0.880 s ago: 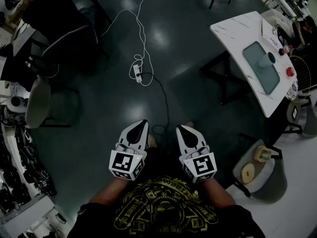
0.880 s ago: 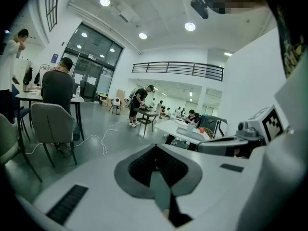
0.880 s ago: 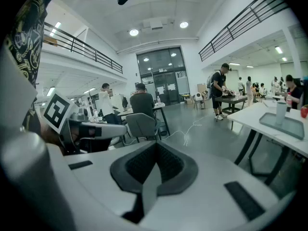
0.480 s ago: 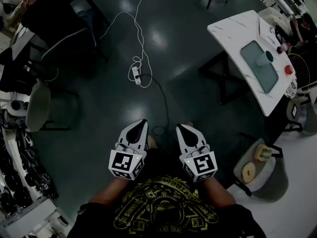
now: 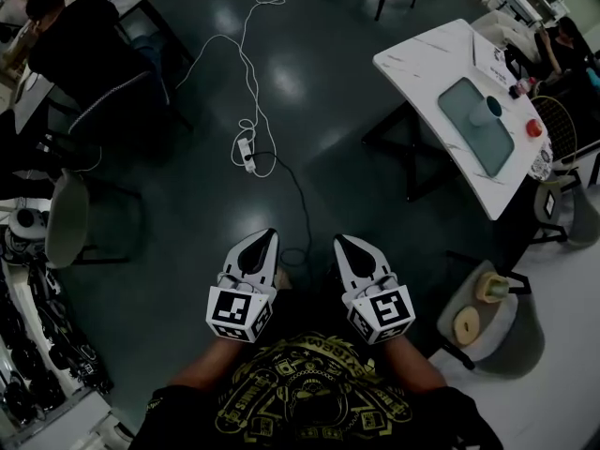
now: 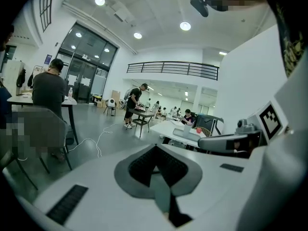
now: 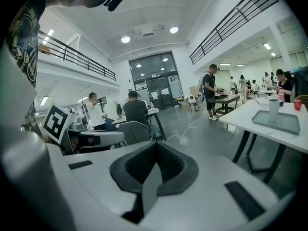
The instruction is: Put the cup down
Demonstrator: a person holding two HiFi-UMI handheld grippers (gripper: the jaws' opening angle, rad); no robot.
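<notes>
Two grippers are held side by side close to your torso, their marker cubes toward you and their tips angled slightly down toward the floor.

1. Left gripper (image 5: 266,236): the jaws are pressed together. The left gripper view shows pad meeting pad, with nothing between them.
2. Right gripper (image 5: 341,242): same condition. The jaws are pressed together and pinch nothing.

The two grippers are near each other but not touching.

The cup (image 5: 485,111) stands upright on a grey-green tray (image 5: 466,137). The tray lies on a white table (image 5: 417,59). This table is ahead of the right gripper and off to its right, well apart from both grippers. Neither gripper is in contact with the cup. A small red object (image 5: 534,127) sits on the same table, just beside the tray on the side away from the grippers.

On the dark floor ahead of the left gripper lies a white power strip (image 5: 247,153). A white cable (image 5: 246,45) runs away from it, and a black cable (image 5: 302,195) leads back toward the gap between the two grippers.

Farther ahead and to the left of the left gripper, a seated person (image 5: 80,36) in a dark top is at another desk. A grey chair (image 5: 66,218) stands to the left of the left gripper, well apart from it.
</notes>
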